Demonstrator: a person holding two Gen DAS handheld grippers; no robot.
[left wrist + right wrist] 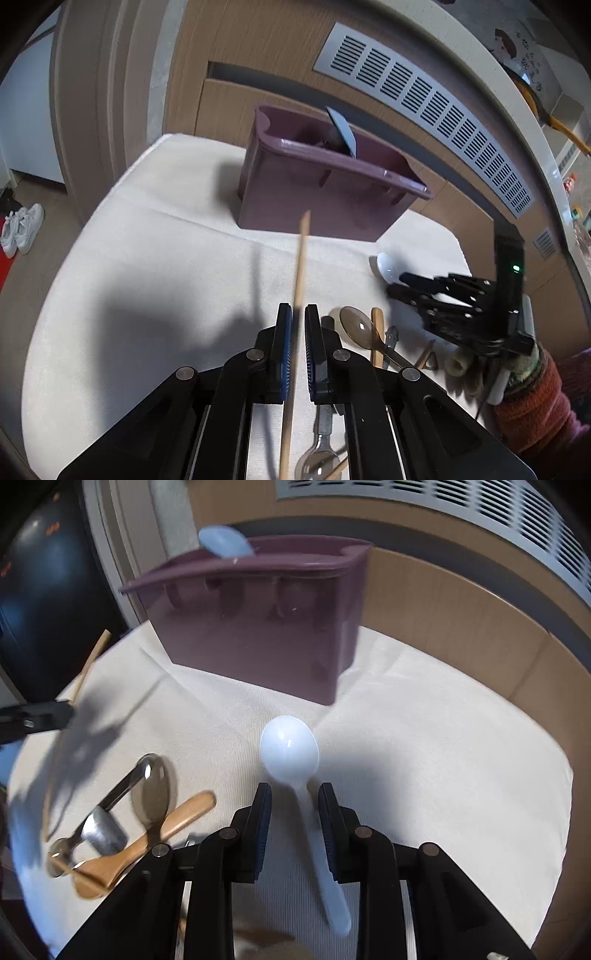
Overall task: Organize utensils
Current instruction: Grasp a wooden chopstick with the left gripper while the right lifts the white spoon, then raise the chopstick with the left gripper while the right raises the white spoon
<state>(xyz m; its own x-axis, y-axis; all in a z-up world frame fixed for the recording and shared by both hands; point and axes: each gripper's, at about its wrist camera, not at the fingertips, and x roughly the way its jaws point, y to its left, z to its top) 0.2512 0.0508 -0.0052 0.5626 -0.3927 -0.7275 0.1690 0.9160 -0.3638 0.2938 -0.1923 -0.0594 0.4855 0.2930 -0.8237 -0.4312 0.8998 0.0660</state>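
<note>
On the white cloth (147,258), the left gripper (298,314) is pinching a thin wooden stick (300,266), its tip pointing toward the purple caddy (317,195). The right gripper (294,794) is standing open astride the handle of a white plastic spoon (290,751), pads not pressing it. A pale blue spoon (225,546) is leaning in the caddy. Beside the grippers, a clear brown spoon (153,790), a wooden spoon (177,821) and metal utensils (99,827) are lying in a loose pile.

Open cloth (147,258) left; purple caddy (317,192) ahead.
</note>
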